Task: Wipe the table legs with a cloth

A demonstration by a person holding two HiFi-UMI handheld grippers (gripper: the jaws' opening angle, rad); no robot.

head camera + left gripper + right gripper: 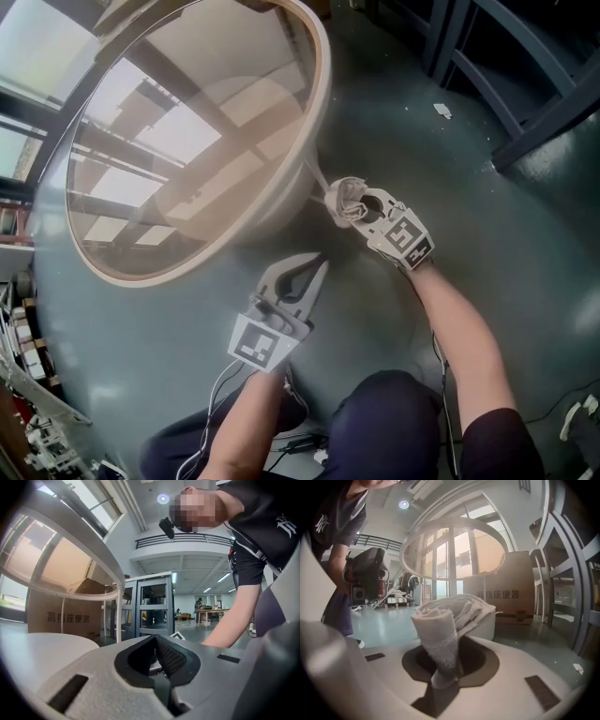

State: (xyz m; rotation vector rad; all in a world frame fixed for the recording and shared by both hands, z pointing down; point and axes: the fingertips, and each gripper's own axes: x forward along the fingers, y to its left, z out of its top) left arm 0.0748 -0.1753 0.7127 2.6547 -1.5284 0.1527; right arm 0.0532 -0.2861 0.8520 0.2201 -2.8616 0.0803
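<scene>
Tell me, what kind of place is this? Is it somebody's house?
Probably not: more likely a big workshop or lab hall, with a bare grey floor, dark metal racks and worktables far back.

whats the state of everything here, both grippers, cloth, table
left gripper: shut, nothing between its jaws, apart from the table
right gripper: shut on the cloth
cloth: bunched up, clamped at one end, right at the table leg; whether they touch is unclear
table: standing upright
</scene>
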